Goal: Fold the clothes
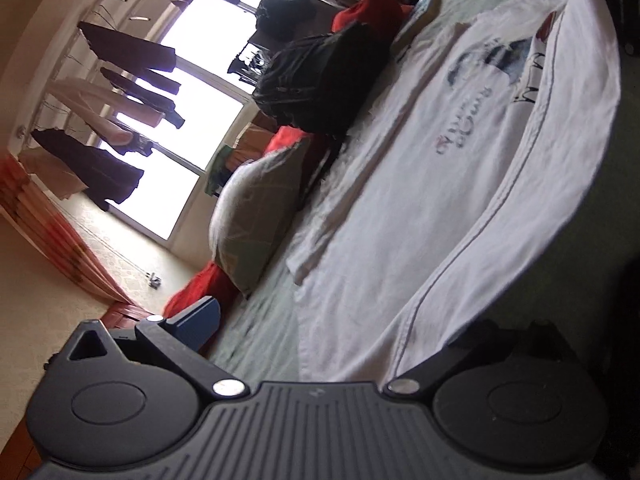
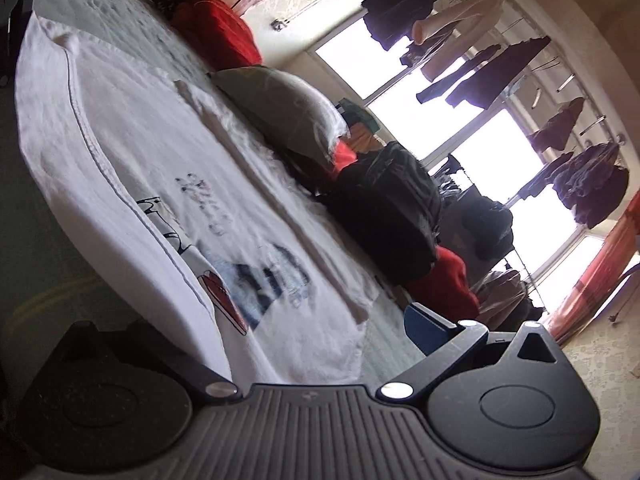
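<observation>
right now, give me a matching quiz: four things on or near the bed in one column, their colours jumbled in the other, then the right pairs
Things:
1. T-shirt with printed graphic
2. backpack
3. bedspread
4. gripper finger pad

Colours:
a. black
b. blue
c. white
d. pale green

Pairs: 1-c, 2-a, 3-d, 4-b

White printed T-shirt, pale-green bedspread
</observation>
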`<state>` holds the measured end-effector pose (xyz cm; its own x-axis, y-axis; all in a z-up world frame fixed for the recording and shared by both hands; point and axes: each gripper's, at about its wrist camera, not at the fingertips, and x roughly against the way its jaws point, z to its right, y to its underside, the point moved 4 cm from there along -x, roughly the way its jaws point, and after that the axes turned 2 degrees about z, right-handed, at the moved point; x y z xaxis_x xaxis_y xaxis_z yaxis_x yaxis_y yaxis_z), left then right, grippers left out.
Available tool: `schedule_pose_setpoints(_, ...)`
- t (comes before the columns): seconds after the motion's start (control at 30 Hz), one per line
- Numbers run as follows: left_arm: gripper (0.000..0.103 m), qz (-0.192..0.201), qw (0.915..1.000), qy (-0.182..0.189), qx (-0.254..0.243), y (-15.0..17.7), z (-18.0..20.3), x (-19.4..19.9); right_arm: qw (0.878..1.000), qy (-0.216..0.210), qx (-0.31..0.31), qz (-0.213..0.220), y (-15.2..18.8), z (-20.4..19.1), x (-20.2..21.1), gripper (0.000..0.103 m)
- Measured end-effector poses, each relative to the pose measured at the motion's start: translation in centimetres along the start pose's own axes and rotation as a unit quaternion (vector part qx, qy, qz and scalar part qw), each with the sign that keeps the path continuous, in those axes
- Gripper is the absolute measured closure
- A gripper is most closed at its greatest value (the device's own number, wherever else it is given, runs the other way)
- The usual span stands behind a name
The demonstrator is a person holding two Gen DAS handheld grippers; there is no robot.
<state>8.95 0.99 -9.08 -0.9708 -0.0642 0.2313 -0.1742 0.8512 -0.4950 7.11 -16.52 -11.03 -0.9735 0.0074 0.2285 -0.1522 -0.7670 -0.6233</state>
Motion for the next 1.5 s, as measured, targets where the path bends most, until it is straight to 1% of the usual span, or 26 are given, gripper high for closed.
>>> schedule_pose_setpoints(0.13,0.0,0.009,0.9999,-0.014,0.003,-1.0,-1.4,-0.4,0.999,0.036,0.008,0.016,-1.0,1.1,-0.1,0.0)
schedule_pose_setpoints(0.23,0.0,0.013,0.9997,-0.019,0.002,-1.6,-2.4,-1.2,0.999,0.044,0.004,0.022,-1.8,2.4,-0.6,0.0)
schedule_pose_setpoints(0.47,0.0,0.007,0.9999,-0.013,0.003,-2.5,-3.7,-4.3,0.999,0.045,0.002,0.026,-2.8,4.2,-3.6,0.0)
schedule_pose_setpoints(0.93,0.0,0.002,0.9998,-0.02,0.009,-5.2,-6.0,-11.5,0.999,0.046,-0.012,0.022,-4.4,6.6,-10.9,0.0)
schedule_pose_setpoints(1.17,0.0,0.004,0.9996,-0.021,0.016,-6.0,-7.0,-15.3,0.999,0.046,-0.006,0.021,-5.3,7.9,-14.7,0.0)
schedule_pose_setpoints(1.5,0.0,0.009,0.9994,-0.016,0.028,-6.6,-8.2,-21.0,0.998,0.061,0.005,0.017,-7.0,9.3,-19.9,0.0)
